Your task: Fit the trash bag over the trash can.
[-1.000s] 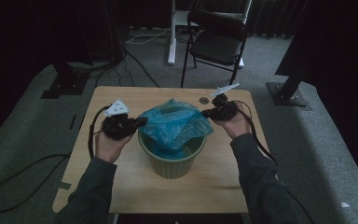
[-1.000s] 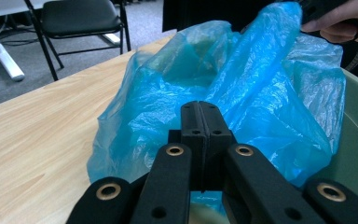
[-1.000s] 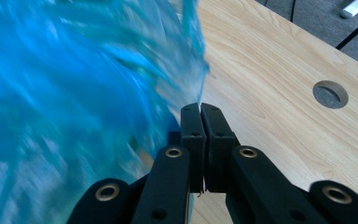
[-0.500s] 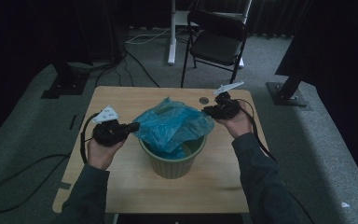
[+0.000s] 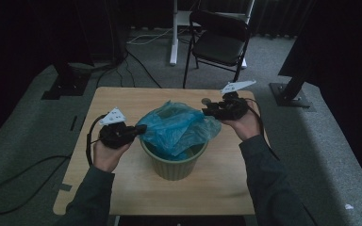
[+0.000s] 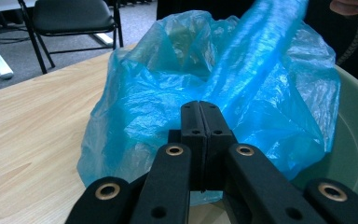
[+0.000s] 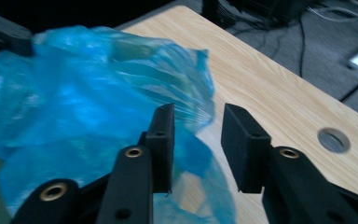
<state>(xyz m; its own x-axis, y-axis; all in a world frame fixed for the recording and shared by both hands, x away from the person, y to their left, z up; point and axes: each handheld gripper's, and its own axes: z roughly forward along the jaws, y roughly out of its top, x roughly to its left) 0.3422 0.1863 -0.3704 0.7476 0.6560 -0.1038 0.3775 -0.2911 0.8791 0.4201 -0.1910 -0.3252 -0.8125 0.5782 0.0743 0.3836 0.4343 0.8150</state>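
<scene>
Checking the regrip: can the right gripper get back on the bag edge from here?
Probably yes: the right gripper stands open, jaws just opened, with the blue bag edge right before it and nothing between.

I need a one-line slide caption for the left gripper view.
Shut left gripper pinching a thin blue plastic bag over a pale green bin.

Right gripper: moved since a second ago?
Yes. In the high view the right gripper has drawn back from the blue bag toward the table's far right corner; its jaws have just been opening, nothing between them.
</scene>
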